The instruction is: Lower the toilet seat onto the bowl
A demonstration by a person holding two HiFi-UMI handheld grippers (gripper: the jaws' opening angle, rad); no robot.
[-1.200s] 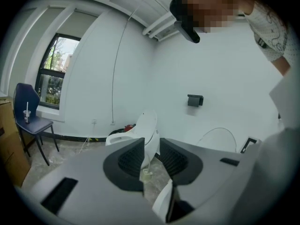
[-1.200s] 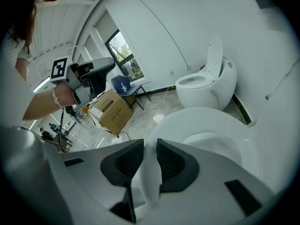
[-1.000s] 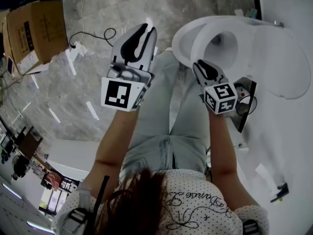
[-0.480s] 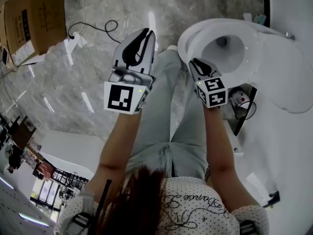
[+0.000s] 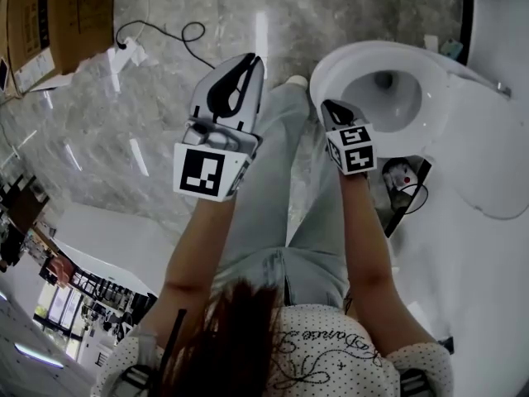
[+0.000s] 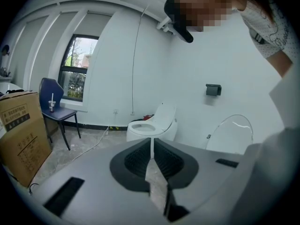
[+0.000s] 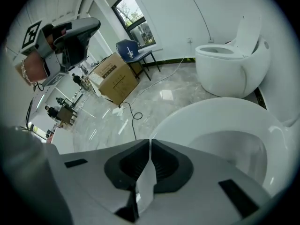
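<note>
Glossy white ceramic toilet bowl [image 5: 340, 66], polished grey marble floor [image 5: 165, 77], matt cardboard box [image 5: 50, 15]

Cardboard box [image 5: 50, 23] and black cable [image 5: 188, 41] lie on marble floor [image 5: 124, 131]; a blue chair [image 6: 52, 100] stands below the window [image 6: 77, 67]

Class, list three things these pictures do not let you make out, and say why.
Cardboard box: head view, cut off by the top-left edge.
Its print: left gripper view, too small to read.
Toilet bowl: right gripper view, near rim hidden behind the right claw.
</note>
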